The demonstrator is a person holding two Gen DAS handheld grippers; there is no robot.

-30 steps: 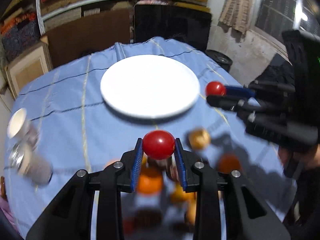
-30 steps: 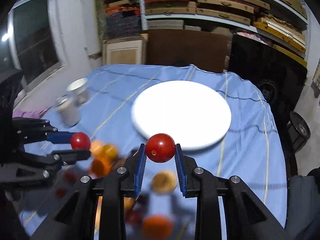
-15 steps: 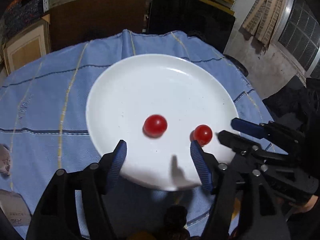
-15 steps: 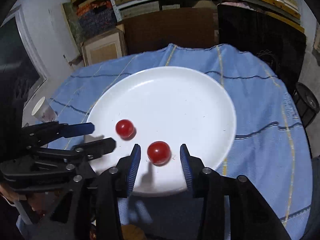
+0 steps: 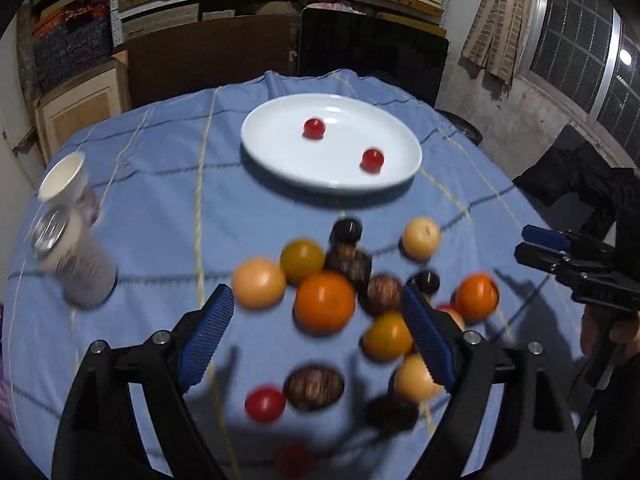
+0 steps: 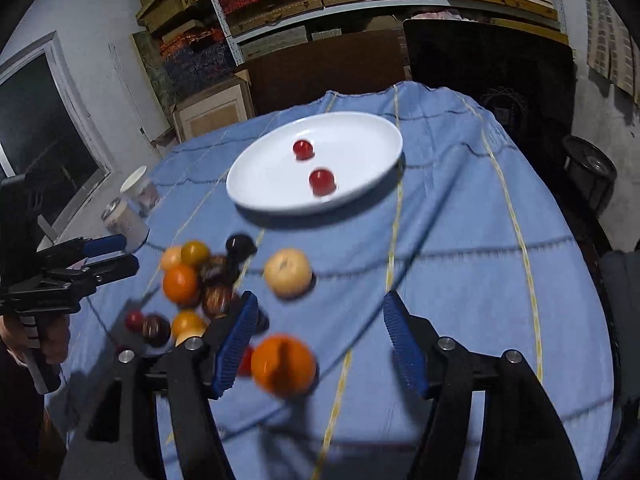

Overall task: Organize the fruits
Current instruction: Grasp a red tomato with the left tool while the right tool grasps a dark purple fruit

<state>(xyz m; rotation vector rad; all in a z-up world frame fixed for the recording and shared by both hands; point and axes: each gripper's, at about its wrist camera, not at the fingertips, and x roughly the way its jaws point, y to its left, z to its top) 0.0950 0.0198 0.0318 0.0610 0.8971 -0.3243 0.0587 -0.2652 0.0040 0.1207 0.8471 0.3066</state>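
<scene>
Left wrist view, now: left gripper drawn back from the white plate since half a second ago, jaws spread wide and empty above the near fruit pile. One second ago, a red tomato clamped in each gripper; now two red tomatoes resting on the plate, one toward the far side, one toward the near right, well apart. Plate on the far part of the blue tablecloth.

Near pile, motion-blurred: large orange at centre, pale yellow-orange fruit to its left, dark yellow fruit behind, several dark brown fruits, a red one nearest. Pale round fruit apart at far right of the pile; second orange at right. Paper cup and can at left edge.

Right wrist view, now: right gripper likewise pulled back, jaws wide apart, nothing held; second orange just beside its left finger. Left gripper visible at left edge, seen side-on.
</scene>
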